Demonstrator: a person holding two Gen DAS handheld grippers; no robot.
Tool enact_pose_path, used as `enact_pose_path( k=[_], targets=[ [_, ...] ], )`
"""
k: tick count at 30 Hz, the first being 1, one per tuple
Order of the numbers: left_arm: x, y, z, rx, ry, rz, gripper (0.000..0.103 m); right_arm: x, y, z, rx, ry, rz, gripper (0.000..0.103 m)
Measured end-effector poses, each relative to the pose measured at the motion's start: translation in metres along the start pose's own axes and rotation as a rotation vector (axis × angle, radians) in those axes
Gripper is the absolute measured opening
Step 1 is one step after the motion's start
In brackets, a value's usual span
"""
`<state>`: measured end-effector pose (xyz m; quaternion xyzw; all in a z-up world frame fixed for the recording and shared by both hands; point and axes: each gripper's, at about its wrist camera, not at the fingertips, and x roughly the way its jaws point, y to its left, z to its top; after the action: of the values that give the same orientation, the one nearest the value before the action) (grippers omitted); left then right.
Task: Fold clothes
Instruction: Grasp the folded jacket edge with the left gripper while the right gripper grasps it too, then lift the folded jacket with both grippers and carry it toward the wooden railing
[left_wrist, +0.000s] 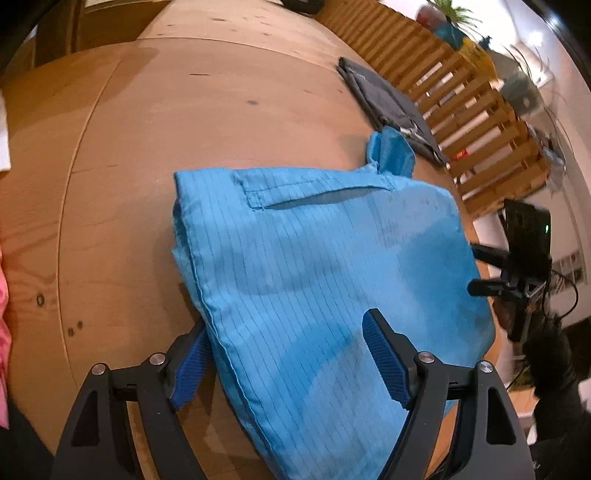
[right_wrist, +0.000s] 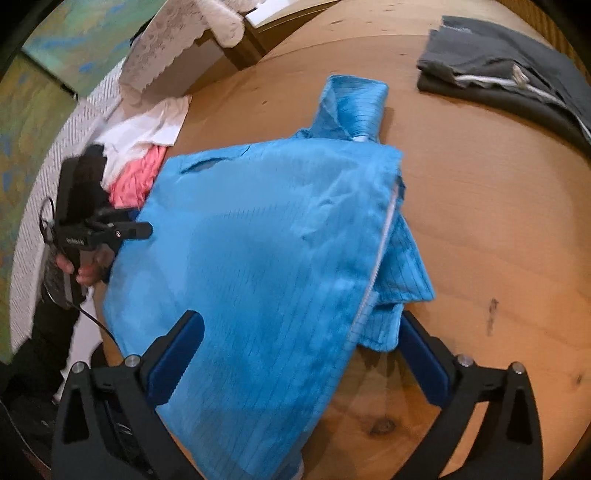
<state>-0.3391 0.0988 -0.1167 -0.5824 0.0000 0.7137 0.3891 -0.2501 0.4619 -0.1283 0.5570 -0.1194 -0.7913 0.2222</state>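
- Blue garment (left_wrist: 325, 266): lying partly folded on the wooden table (left_wrist: 192, 122), near its front edge; likely handling as light, limp and somewhat slick cloth, sagging wherever it is unsupported. Best taken by the stitched side hems or a corner.
- Appearance: showing fine pinstripes, a slit pocket, a collar sticking out at the far end, and a zip edge with loose layers bunching at one side.
- Left gripper (left_wrist: 284, 360): standing wide, straddling the near hem, pads not pressing.
- Right gripper (right_wrist: 301, 356): gaping at its widest over the garment, gripping nothing.
- Grey folded garment (right_wrist: 517, 70): resting well apart at the far edge.
- Pink and white clothes (right_wrist: 144, 147): waiting in a pile beside.
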Motion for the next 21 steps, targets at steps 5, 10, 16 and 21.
enact_pose_path(
  k=[5, 10, 16, 21],
  targets=[
    [0.007, -0.013, -0.001, 0.092, -0.011, 0.008, 0.085, 0.008, 0.011, 0.002, -0.056, -0.015, 0.002, 0.103],
    [0.014, -0.025, -0.003, 0.138, -0.026, 0.003, 0.091, 0.012, 0.023, 0.002, -0.101, -0.017, -0.079, 0.093],
    [0.017, -0.03, 0.0, 0.139, -0.018, 0.02, 0.043, 0.012, 0.021, 0.006, -0.046, -0.007, -0.092, 0.042],
    [0.014, -0.036, -0.004, 0.179, -0.048, 0.015, 0.017, 0.017, 0.026, 0.003, -0.042, -0.033, -0.074, 0.025]
  ],
)
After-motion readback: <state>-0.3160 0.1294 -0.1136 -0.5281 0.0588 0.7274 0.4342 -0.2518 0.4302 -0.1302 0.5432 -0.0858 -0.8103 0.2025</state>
